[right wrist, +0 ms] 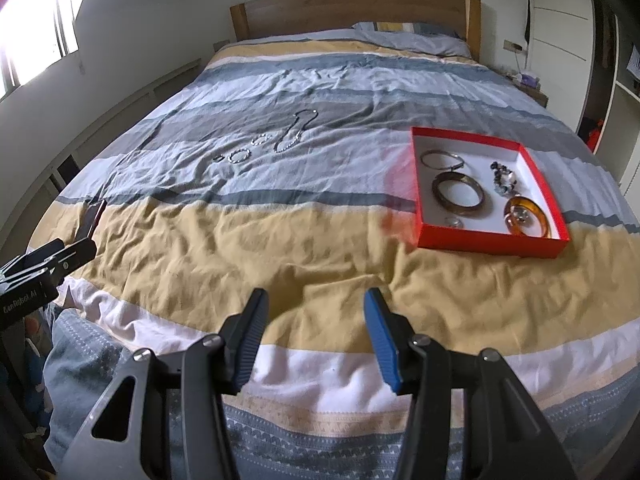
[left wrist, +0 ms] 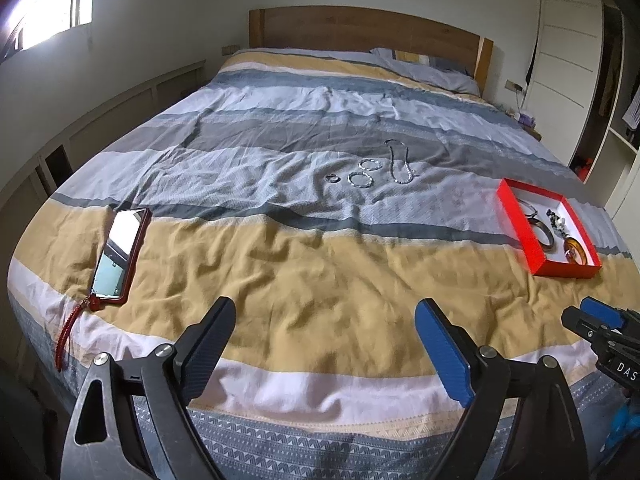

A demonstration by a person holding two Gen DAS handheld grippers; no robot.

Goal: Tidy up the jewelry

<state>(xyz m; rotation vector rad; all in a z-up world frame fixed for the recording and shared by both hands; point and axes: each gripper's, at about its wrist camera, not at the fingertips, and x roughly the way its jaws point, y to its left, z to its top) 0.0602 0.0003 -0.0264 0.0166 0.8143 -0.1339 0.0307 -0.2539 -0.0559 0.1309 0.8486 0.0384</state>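
Observation:
A red box (right wrist: 424,184) (left wrist: 510,208) with a white inside lies on the bed's right side and holds several bangles (right wrist: 458,194) and a bead bracelet (right wrist: 505,179). Further up the bed, on the grey stripes, lie a beaded necklace (left wrist: 398,162) (right wrist: 294,130), two sparkly bracelets (left wrist: 360,179) (right wrist: 240,156) and a small ring (left wrist: 332,178). My left gripper (left wrist: 326,312) stands wide open over the yellow stripe near the bed's foot, nothing between its fingers. My right gripper (right wrist: 316,300) is open too, narrower, with only bedcover between its pads.
A phone in a red case (left wrist: 120,254) with a red tassel lies at the bed's left edge. A striped duvet (left wrist: 304,256) covers the bed, with a wooden headboard (left wrist: 360,26) and pillows (left wrist: 428,68) at the far end. Shelves stand to the right.

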